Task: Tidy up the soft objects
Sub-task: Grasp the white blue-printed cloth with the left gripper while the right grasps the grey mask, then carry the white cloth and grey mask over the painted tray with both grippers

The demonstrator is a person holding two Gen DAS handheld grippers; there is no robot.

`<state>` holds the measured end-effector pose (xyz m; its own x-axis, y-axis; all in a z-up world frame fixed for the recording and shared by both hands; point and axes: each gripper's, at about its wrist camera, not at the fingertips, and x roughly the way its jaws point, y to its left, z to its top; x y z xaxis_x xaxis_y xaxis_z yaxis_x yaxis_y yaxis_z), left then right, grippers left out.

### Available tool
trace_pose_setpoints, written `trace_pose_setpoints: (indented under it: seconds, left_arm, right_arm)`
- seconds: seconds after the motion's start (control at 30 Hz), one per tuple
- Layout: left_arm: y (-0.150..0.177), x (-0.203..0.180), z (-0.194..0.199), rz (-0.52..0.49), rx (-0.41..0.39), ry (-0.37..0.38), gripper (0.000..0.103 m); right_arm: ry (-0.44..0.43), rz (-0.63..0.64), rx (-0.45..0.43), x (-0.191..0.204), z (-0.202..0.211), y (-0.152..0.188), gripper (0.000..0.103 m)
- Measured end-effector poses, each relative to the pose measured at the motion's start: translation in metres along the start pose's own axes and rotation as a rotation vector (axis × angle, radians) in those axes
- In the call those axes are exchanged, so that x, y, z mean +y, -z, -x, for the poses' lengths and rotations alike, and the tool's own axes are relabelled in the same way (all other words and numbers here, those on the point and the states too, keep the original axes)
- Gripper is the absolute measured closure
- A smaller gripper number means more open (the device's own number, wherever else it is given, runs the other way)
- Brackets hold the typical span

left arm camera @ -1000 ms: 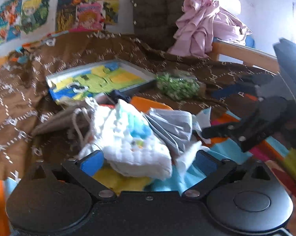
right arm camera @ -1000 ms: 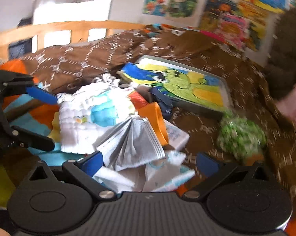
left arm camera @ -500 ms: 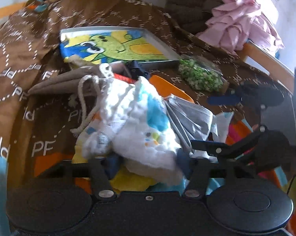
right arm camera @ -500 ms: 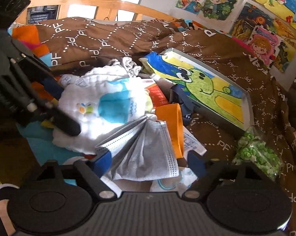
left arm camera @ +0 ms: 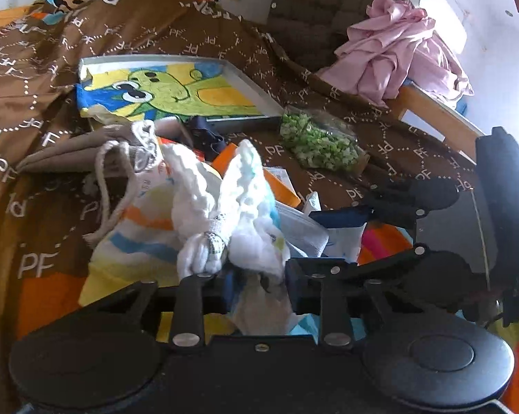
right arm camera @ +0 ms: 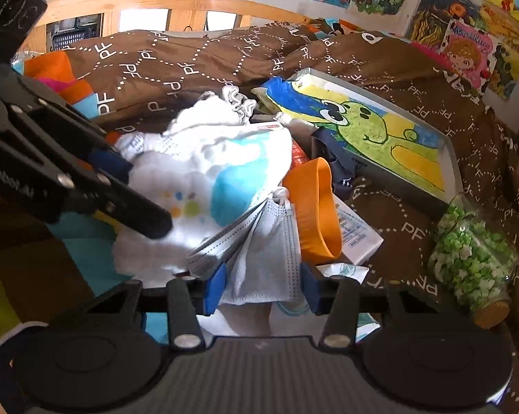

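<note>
White quilted cloth with blue patches (left arm camera: 245,227) is bunched between the blue pads of the left gripper (left arm camera: 259,284), whose jaws have just been closing and now pinch it, presumably to lift it off the heap on the brown patterned bedspread (left arm camera: 87,45). Just right of it, the pale grey pleated face mask (right arm camera: 269,262) sits between the pads of the right gripper (right arm camera: 262,286), also just closing and now touching its edges. Both grippers angle down toward the pile.

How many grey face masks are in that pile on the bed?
At least 2, fanned together between the right claw's fingers, beside the white cloth. More face masks may be hidden underneath.
</note>
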<state>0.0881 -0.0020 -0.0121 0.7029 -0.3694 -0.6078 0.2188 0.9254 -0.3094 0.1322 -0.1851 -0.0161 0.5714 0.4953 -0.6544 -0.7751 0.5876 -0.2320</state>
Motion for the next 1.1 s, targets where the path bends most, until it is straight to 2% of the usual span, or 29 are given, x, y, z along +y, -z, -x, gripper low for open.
trace_pose_setpoints:
  seconds: [0.03, 0.1, 0.17, 0.27, 0.33, 0.47, 0.67, 0.93, 1.1]
  left_arm:
    - [0.000, 0.000, -0.002, 0.003, 0.000, -0.005, 0.071]
    - [-0.003, 0.001, -0.005, 0.011, 0.002, -0.015, 0.073]
    - [-0.003, 0.002, -0.005, 0.016, 0.006, -0.032, 0.084]
    - [-0.001, 0.003, 0.000, 0.009, -0.003, -0.050, 0.092]
    - [0.003, 0.001, 0.006, -0.021, -0.012, -0.062, 0.094]
    - [0.014, -0.010, 0.020, -0.147, -0.049, -0.111, 0.095]
    - [0.018, -0.020, 0.041, -0.277, -0.105, -0.108, 0.096]
    - [0.004, -0.037, 0.066, -0.391, -0.227, -0.108, 0.096]
    - [-0.031, -0.030, 0.068, -0.396, -0.283, -0.117, 0.096]
  right_arm:
    - [0.004, -0.008, 0.000, -0.001, 0.000, 0.000, 0.056]
    - [0.015, -0.029, 0.000, -0.002, -0.001, 0.000, 0.069]
    - [0.015, -0.047, -0.004, -0.003, 0.000, 0.000, 0.078]
    - [0.027, -0.051, -0.030, 0.000, 0.007, 0.001, 0.090]
    - [0.040, -0.053, -0.053, 0.002, 0.013, 0.002, 0.092]
    - [0.076, -0.049, -0.091, 0.006, 0.027, 0.005, 0.095]
    - [0.119, -0.046, -0.154, 0.005, 0.053, 0.004, 0.095]
    - [0.184, 0.004, -0.221, 0.000, 0.083, -0.005, 0.095]
    - [0.215, 0.015, -0.256, -0.019, 0.089, -0.026, 0.095]
